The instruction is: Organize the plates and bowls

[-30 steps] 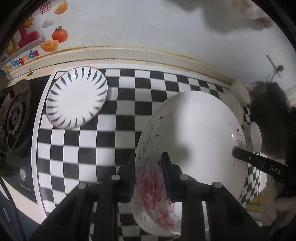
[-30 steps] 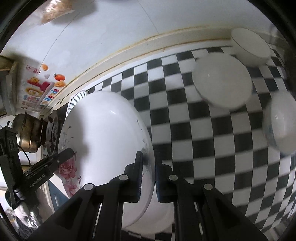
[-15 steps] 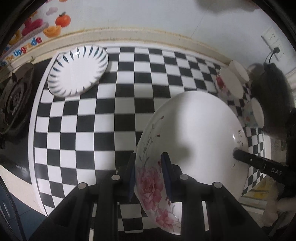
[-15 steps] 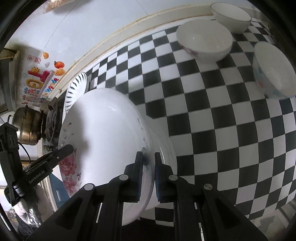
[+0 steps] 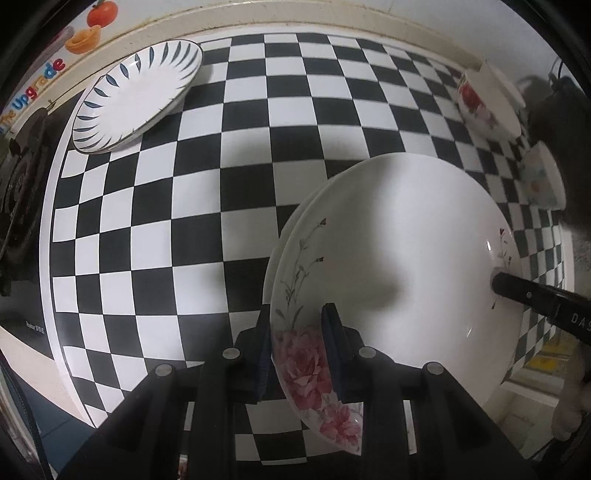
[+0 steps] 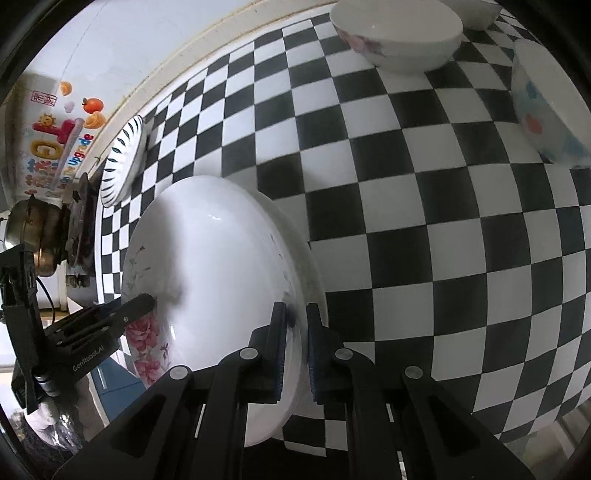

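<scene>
A large white plate with pink roses (image 5: 399, 251) is held above the checkered counter by both grippers. My left gripper (image 5: 297, 336) is shut on its rose-painted rim. My right gripper (image 6: 295, 332) is shut on the opposite rim of the same plate (image 6: 214, 273); its finger (image 5: 524, 295) shows in the left wrist view. A second rim (image 5: 291, 221) shows just under the plate. A white plate with blue leaf marks (image 5: 136, 96) lies at the far left by the wall. Three bowls stand at the far right: a rose-patterned one (image 6: 395, 33), a blue-and-orange one (image 6: 546, 110), and a plain one (image 6: 480, 13) behind.
A gas stove (image 5: 18, 199) borders the counter on the left, with a brass kettle (image 6: 29, 236) on it. The tiled wall carries a colourful sticker (image 6: 55, 147). The counter's front edge (image 5: 66, 376) runs close below my grippers.
Both grippers have carried the rose plate back toward the counter's front edge and higher; the leaf plate and the bowls now sit farther off in both views.
</scene>
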A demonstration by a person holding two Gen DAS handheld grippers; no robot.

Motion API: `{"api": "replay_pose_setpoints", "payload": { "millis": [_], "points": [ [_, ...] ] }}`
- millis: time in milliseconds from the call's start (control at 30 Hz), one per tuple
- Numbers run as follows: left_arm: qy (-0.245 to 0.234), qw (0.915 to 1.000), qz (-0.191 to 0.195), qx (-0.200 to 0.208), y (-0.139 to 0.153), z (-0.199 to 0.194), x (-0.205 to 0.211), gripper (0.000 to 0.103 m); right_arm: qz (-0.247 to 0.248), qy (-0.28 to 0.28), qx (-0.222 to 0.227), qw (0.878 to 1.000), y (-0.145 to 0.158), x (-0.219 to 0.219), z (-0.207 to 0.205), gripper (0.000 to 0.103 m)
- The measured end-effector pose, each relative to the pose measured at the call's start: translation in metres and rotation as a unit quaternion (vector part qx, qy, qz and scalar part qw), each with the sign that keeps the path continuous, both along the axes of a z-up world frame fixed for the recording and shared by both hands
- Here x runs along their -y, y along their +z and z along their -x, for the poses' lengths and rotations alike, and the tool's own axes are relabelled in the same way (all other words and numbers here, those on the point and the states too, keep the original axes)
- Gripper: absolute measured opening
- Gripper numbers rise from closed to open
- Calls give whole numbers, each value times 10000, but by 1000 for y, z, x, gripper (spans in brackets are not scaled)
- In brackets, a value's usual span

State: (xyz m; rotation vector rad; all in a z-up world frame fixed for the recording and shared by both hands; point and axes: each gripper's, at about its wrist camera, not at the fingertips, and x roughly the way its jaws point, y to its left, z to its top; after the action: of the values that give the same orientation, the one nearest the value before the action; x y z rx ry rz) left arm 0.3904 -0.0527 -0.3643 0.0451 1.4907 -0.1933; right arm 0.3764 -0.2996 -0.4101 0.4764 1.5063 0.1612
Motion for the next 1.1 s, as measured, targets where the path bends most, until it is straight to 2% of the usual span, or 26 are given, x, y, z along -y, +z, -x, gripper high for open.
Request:
{"api": "replay_pose_setpoints", "payload": {
  "millis": [367,533,767,967,1100],
  "points": [
    [-286,9981,-551,-17,0,7,15,21,246,230,-16,9994,-3,-9,0,9],
    [-400,9979,-495,-69,-4,8,31,18,238,255,-36,9994,-4,-10,-2,9],
    [-355,9979,-503,-183,-13,15,40,18,624,431,94,9971,3,-21,2,8],
    [-158,9987,-459,-133,-7,24,33,18,851,504,0,9951,3,-23,2,9],
    [27,9990,-435,-43,2,25,31,18,710,492,-42,9963,4,-21,2,9]
  ]
}}
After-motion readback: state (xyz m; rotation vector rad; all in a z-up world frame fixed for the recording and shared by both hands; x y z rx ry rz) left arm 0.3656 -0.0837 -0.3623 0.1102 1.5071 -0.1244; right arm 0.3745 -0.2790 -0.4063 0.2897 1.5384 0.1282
